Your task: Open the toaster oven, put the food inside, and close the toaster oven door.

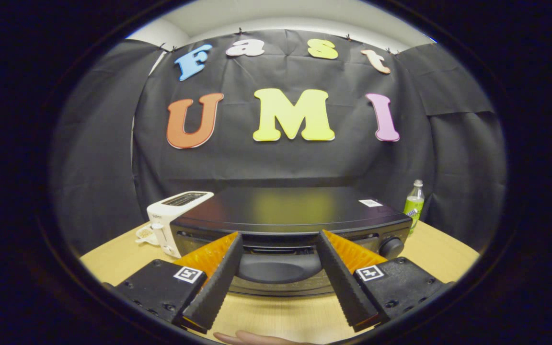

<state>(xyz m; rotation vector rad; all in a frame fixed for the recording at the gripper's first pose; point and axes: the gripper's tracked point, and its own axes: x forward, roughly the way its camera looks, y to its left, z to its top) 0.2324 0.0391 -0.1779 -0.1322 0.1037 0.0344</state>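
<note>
Gripper view. Gripper (278, 239): fingers spread wide, holding nothing, tips just in front of the toaster oven's top edge. Toaster oven (290, 208): black, door closed, on the wooden surface (429, 249); door handle (278, 268) between the fingers; knob (391, 247) beyond the right finger. White toaster (173, 215): beside the oven's left end. Green bottle (414, 201): behind its right corner. A fingertip (252, 338) shows below the fingers.

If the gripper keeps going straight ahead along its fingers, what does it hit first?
Most likely the dark curved door handle of the black toaster oven, just ahead between the open gripper's fingers; exact depth is unclear.
</note>
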